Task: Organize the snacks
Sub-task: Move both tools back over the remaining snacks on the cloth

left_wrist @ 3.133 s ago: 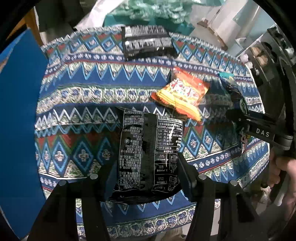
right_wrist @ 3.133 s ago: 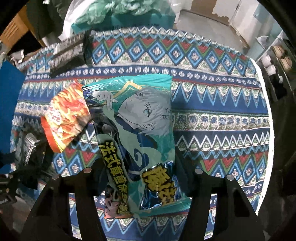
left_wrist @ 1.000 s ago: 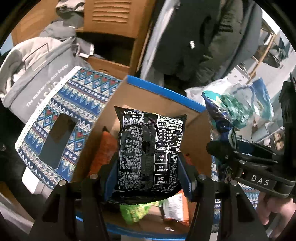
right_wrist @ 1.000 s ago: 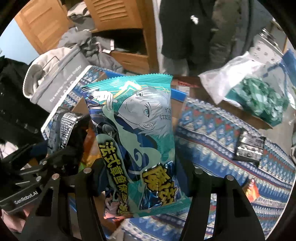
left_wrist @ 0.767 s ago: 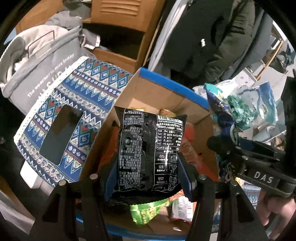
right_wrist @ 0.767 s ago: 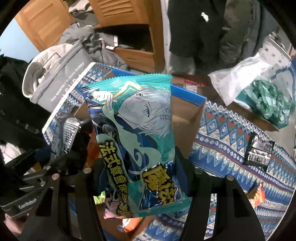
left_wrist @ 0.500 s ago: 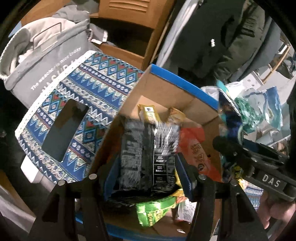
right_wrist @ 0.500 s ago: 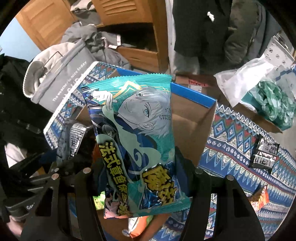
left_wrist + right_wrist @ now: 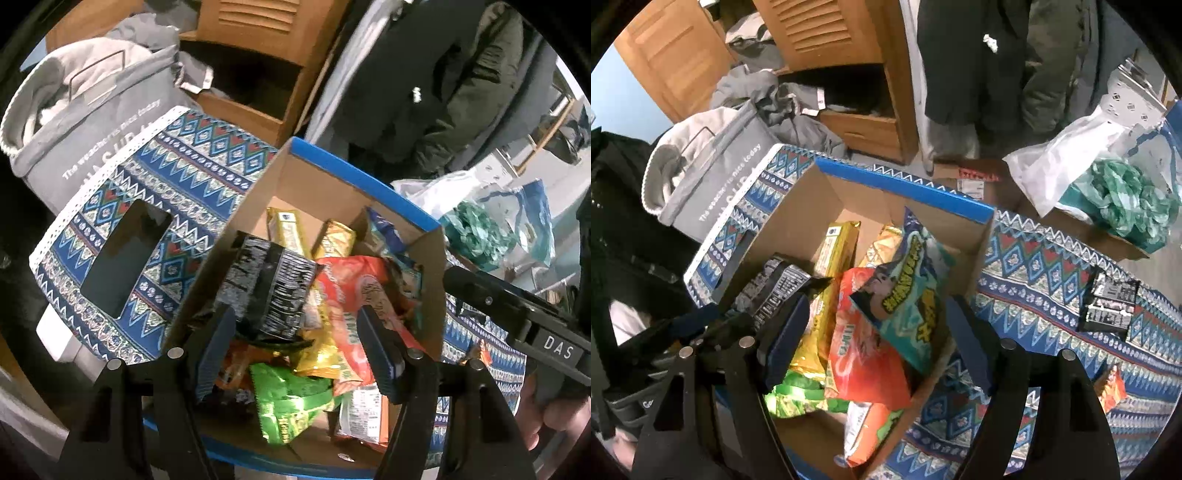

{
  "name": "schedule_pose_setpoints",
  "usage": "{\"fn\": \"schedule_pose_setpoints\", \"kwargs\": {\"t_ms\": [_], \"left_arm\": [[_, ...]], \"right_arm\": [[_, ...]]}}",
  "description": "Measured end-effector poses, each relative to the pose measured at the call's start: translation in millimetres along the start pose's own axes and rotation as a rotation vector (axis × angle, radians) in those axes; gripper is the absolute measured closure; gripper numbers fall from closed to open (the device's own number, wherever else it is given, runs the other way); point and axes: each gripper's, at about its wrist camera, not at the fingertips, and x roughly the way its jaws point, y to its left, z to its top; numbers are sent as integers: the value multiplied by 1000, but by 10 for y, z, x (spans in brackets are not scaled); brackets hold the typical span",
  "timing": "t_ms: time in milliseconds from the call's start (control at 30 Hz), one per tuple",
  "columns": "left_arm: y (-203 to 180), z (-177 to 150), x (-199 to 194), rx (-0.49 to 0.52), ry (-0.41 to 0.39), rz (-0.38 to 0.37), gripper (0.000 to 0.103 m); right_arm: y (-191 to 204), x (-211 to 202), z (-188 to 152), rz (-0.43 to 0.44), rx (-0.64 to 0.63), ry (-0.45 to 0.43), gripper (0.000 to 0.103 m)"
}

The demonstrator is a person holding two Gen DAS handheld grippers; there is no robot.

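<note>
We have both claws over the cardboard box, which sits at the edge of the bench under its patterned cloth, so packets can be dropped straight in from above. The box serves as the one collecting place, and its tall walls keep the loose heap from sliding out.

Inside, the black packet lies tilted against the left wall on top of the pile, and the teal packet leans across the orange packet toward the right wall; both sit slanted, as things do that were let fall, not laid down. A green packet lies at the near end.

Our left claw is spread wide with nothing between its pads, directly above the black packet. Our right claw is likewise spread and empty above the teal one.

Two snacks wait on the cloth: another black packet well off to the right and a small orange one nearer, so we judge the job unfinished.
</note>
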Motion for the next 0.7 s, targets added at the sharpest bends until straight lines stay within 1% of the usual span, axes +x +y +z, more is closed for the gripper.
{"fn": "schedule_pose_setpoints", "kwargs": {"t_ms": [167,300,700], "left_arm": [[-156,-44,-27,42,-5,-17,33],[-271,-84,-43,66,-7,-27,29],[-764,-242,-101,180,-18,-52,29]], "right_arm": [[-101,-74,-71,-14,8,0,25],[-222,-158,-154,-27,14,-6,25],[-612,-400,-447,-92,33,-18,25]]}}
